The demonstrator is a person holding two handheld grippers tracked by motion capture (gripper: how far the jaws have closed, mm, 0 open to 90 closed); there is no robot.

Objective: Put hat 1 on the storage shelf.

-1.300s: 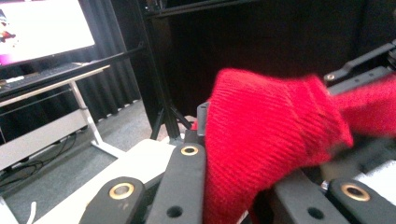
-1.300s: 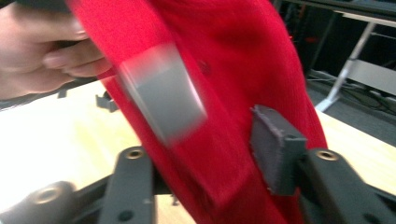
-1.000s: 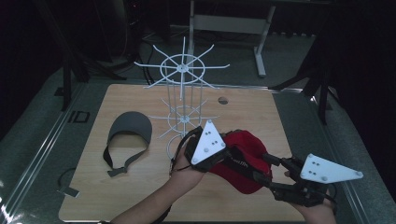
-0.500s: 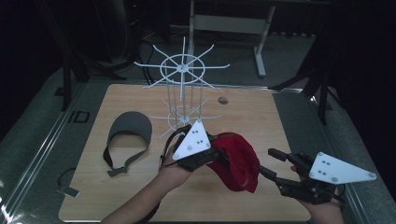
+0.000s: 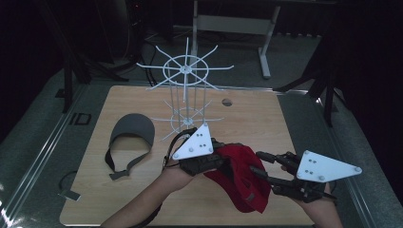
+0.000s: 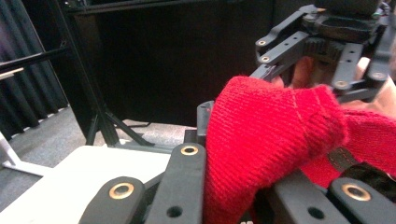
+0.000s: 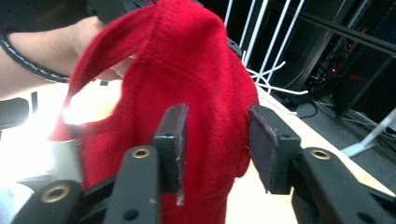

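High view, going left to right: a grey visor [image 5: 132, 133] lies flat on the wooden counter [image 5: 266, 118]. Behind it stands a white wire rack [image 5: 186, 85] with thin arms sticking out. Next comes the left tool [image 5: 223, 161]. Its jaws are squeezed tight on one side of the red hat [image 5: 242, 178], which hangs a little above the counter, near the front edge. Then comes the right tool [image 5: 259, 164]. Its jaws have just been closing. The hat's cloth is between them, and the right gripper view leaves a small gap at one pad [image 7: 267, 149], so I think it has no hold yet. The step looks like getting a second hold. Next, both tools likely lift the hat to a rack arm.
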